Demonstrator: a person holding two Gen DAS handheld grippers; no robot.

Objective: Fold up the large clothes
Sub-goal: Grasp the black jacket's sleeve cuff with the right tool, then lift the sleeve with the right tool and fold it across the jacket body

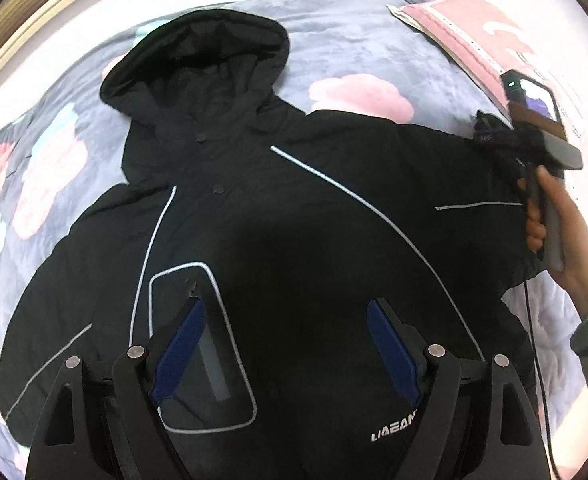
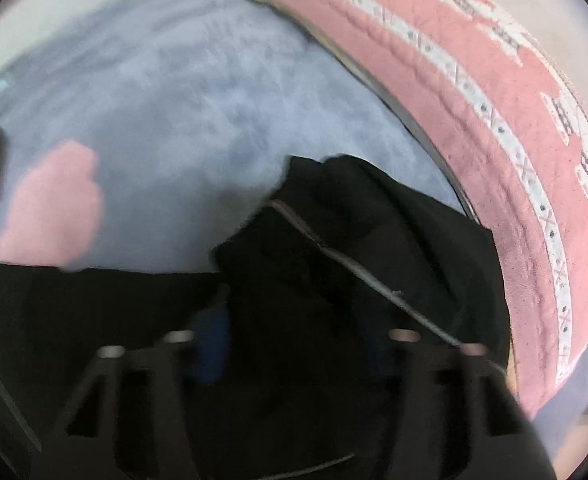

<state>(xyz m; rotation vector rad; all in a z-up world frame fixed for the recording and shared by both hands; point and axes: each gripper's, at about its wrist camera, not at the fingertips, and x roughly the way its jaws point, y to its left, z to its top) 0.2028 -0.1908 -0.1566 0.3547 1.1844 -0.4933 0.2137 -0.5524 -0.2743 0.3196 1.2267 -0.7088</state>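
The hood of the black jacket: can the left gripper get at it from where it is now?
Probably yes. The left gripper hangs open over the jacket chest, and the hood lies flat on the blanket beyond it, uncovered. Nothing stands between them; the right gripper is off at the sleeve.

Under and ahead of your left gripper you have a grey-blue blanket [image 1: 357, 44] printed with pink flowers [image 1: 359, 98]. Off to that gripper's far right a pink quilt [image 1: 477, 28] with a white patterned band lies on top of the blanket. Ahead and to the right of your right gripper the same quilt curves round; its band [image 2: 489, 120] shows dots and crosses.
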